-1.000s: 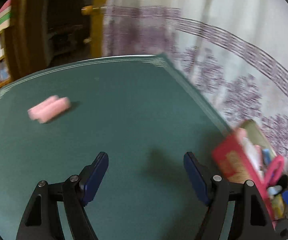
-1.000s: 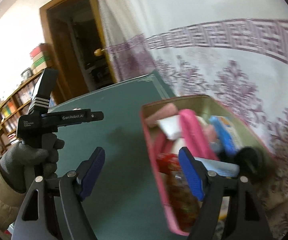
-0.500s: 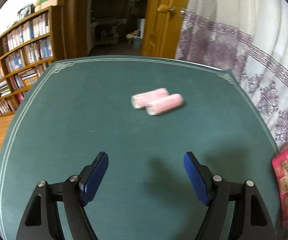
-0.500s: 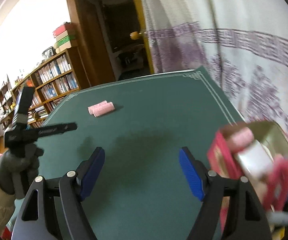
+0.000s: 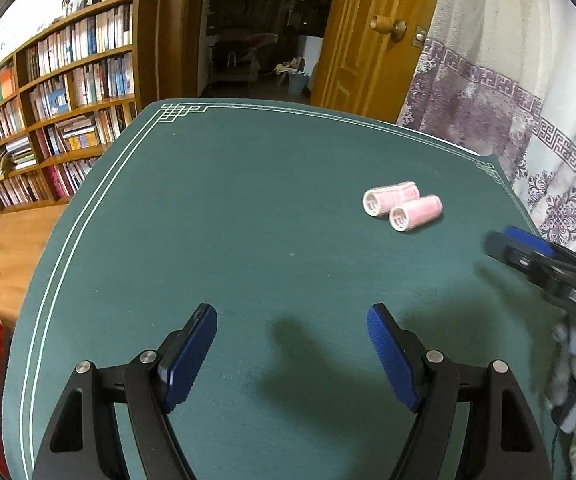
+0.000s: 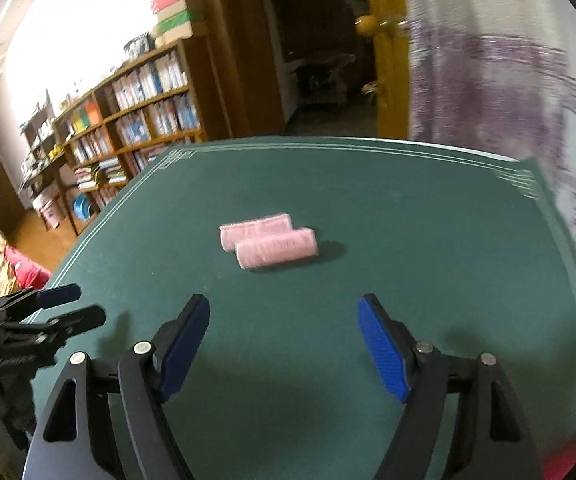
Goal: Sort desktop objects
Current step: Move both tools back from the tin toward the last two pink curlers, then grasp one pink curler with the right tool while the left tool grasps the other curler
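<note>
Left gripper [image 5: 291,344]: my jaws are wide apart and hold nothing. They hang over the bare green surface [image 5: 216,208].

Right gripper [image 6: 284,340]: these jaws are wide apart too, with nothing in them. They point at the pink things.

Things to sort: two pink rollers [image 6: 268,240] lie side by side and touch each other. They are out in the middle of the surface, nearer the far right corner. In the left view the rollers [image 5: 403,205] sit up ahead and off to the right, with their round hollow ends facing me.

Other things: a bookshelf [image 5: 52,108] stands past the left edge, and a door [image 5: 371,36] and a curtain [image 5: 527,92] stand behind the surface.

Step I think I am on: reaching for a roller with my right jaws. Nothing is picked up yet.

What could go wrong: the rollers are round, so a bump from one jaw could make them roll away, maybe off the edge.

Another worry: they touch, so I may squeeze both at once, or push one away while I grab the other.

Last worry: my two grippers are near each other and could knock together if both go for the rollers.
</note>
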Action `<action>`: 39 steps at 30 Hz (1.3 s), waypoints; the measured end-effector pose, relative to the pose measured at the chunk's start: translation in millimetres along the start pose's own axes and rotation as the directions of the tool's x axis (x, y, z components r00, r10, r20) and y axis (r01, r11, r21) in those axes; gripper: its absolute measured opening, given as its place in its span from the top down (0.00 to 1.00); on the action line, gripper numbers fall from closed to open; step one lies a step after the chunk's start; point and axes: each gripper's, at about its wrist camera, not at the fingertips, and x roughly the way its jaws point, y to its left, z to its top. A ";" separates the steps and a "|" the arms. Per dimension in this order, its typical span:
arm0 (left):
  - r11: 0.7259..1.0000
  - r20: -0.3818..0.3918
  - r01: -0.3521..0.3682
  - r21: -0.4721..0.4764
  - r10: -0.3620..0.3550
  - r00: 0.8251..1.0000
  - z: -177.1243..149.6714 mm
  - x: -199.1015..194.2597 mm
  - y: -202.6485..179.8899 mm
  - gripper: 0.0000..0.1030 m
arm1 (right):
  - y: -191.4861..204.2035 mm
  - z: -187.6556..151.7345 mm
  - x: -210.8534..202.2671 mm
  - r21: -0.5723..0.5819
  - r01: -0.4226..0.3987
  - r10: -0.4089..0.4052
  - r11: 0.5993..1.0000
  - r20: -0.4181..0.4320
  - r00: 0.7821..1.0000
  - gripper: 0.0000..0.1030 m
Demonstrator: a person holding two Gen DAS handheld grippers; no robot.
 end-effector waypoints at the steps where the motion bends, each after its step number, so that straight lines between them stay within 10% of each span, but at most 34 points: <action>1: 1.000 -0.004 0.001 0.000 -0.001 1.000 0.8 1.9 1.1 0.23 | 2.6 5.0 12.4 -0.007 -0.003 0.003 1.000 -0.013 1.000 0.23; 25: 1.000 -0.014 -0.019 -0.010 0.019 1.000 18.2 15.5 -10.2 0.23 | 7.4 23.9 103.4 -0.055 -0.002 -0.004 0.999 -0.113 0.994 0.24; 39: 0.999 0.069 0.015 0.030 -0.017 0.997 47.0 38.6 -74.6 0.23 | -23.2 -14.9 10.6 0.029 0.029 -0.028 0.999 -0.052 0.998 0.28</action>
